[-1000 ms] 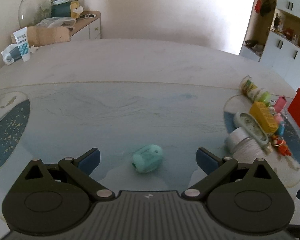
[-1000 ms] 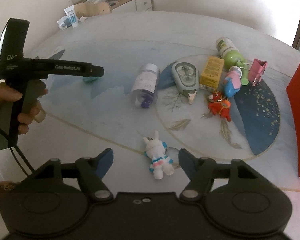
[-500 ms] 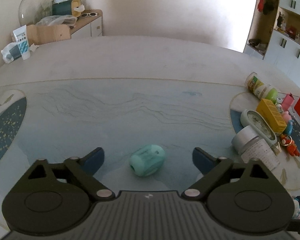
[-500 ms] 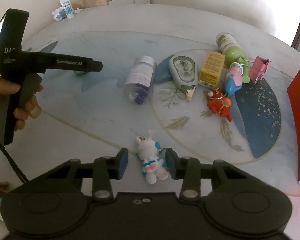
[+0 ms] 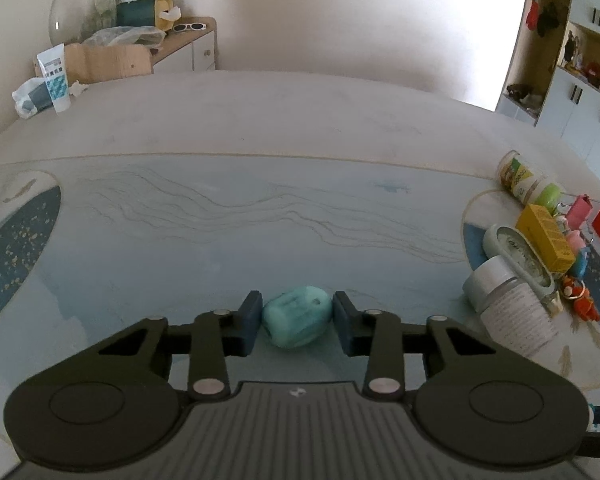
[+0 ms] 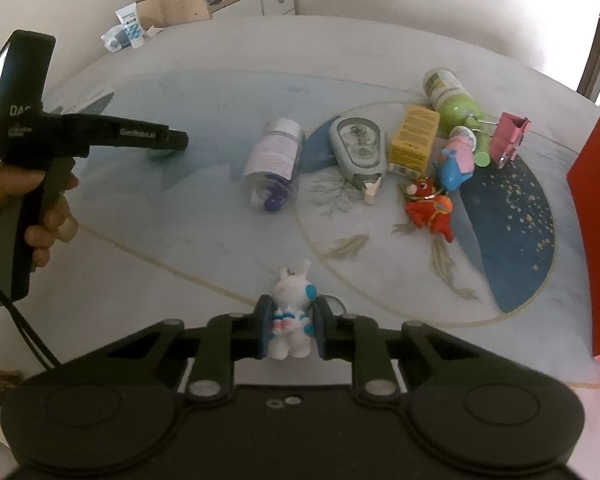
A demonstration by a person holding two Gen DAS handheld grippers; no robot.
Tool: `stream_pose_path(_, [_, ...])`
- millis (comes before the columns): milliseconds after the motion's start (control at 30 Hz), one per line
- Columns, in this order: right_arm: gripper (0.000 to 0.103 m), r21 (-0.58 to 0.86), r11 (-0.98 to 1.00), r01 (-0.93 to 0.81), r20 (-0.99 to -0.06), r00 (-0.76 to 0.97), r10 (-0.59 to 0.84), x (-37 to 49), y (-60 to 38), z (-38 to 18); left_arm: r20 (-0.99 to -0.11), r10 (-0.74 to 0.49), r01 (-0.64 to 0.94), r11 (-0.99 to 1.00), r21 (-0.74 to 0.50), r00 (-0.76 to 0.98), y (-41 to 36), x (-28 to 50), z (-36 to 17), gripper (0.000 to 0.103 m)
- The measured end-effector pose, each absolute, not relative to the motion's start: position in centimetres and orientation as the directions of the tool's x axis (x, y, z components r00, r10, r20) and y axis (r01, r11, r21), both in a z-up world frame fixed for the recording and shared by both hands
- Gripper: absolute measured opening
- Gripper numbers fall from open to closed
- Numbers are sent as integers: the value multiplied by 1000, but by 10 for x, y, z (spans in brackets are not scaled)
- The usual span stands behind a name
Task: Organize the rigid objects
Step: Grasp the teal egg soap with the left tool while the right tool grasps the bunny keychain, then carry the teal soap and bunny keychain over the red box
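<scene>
Both grippers clamped: left gripper (image 5: 296, 322) on the teal block (image 5: 298, 321), right gripper (image 6: 290, 330) on the bunny (image 6: 291, 314).
Both items sit low on the table (image 5: 300, 120), apart from the clutter by the jar (image 6: 274, 166) and the red box (image 6: 596, 232). Lift straight up and keep the squeeze even; the bunny is pinched at the waist and could twist. A second ago both sets of fingers were spread wide around their items; now they're pinched shut.

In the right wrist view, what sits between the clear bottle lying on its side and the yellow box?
The grey oval case lies between the clear bottle and the yellow box, seen in the right wrist view.
</scene>
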State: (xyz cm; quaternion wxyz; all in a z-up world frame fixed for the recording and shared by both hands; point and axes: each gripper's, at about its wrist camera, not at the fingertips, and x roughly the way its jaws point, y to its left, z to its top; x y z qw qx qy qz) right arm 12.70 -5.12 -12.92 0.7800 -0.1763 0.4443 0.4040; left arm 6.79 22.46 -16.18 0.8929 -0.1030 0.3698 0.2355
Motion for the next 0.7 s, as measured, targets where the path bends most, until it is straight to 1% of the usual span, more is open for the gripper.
stream_pose_path(200, [20,113,637,-763,-814,297,500,132,-65,-119,-710,331,-482,876,-14,622,217,68,-155,37])
stream_pose_path(367, [20,149,665,-732,-789,317,526,139,-84,-103,-715,290,-461,886,-51,636,203,67,-142,37])
stream_pose_path(700, [20,208,693,-690,-692,397,603,161,-122,-56,-705,188,-361,927,-103,684,151,82,-95,37])
